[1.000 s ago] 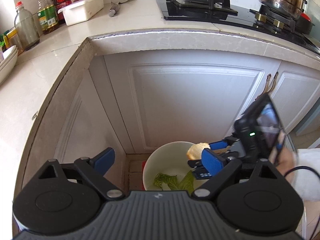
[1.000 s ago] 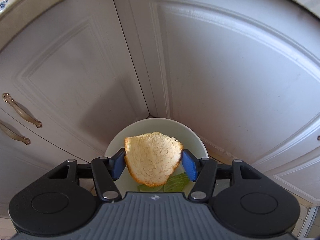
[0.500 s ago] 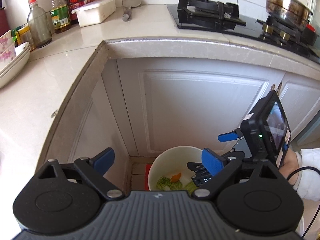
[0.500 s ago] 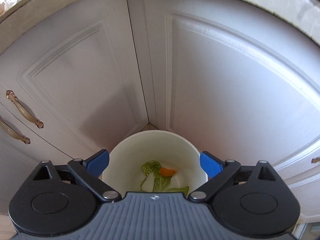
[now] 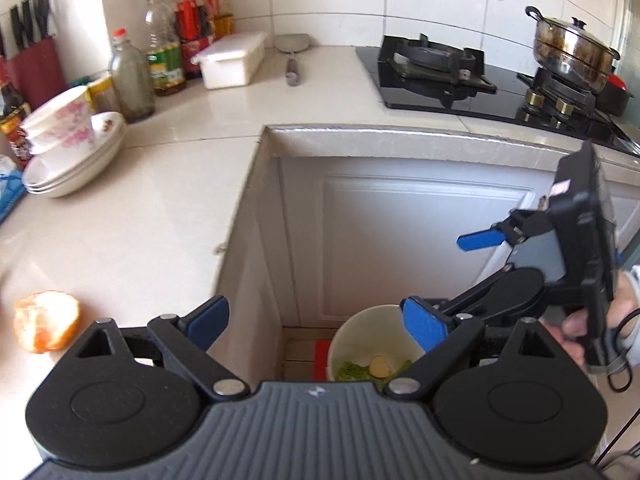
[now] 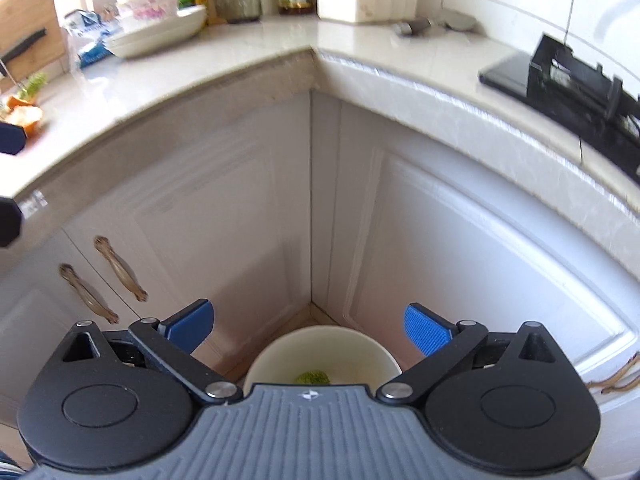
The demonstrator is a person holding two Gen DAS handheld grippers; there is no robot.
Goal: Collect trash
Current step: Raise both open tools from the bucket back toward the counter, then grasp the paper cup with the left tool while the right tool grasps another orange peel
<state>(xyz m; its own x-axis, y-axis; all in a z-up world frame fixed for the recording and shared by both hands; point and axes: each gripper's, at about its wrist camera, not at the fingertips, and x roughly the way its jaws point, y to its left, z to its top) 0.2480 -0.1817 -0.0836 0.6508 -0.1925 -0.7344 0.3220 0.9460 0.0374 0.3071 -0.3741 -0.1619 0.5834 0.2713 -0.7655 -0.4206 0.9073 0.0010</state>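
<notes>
A white trash bin (image 5: 349,330) stands on the floor in the corner of the cabinets, with green leaves (image 5: 352,370) and a pale piece of orange peel (image 5: 378,365) inside. My right gripper (image 6: 310,326) hangs open above the bin (image 6: 320,338), nothing between its fingers. In the left wrist view one of its blue fingers (image 5: 480,239) shows at the right, with a hand behind it. My left gripper (image 5: 316,322) is open and empty, over the counter's edge. Another orange peel (image 5: 46,320) lies on the counter at the left, also visible from the right wrist as the orange peel (image 6: 26,116) beside a green scrap (image 6: 32,84).
Stacked bowls (image 5: 72,156), oil bottles (image 5: 164,52) and a white box (image 5: 234,58) stand at the counter's back. A gas stove (image 5: 436,66) with a steel pot (image 5: 572,54) is at the right. White cabinet doors with brass handles (image 6: 118,270) surround the bin.
My right gripper opened and the orange peel it held fell into the bin. Both grippers rose, so the countertop has come into view.
</notes>
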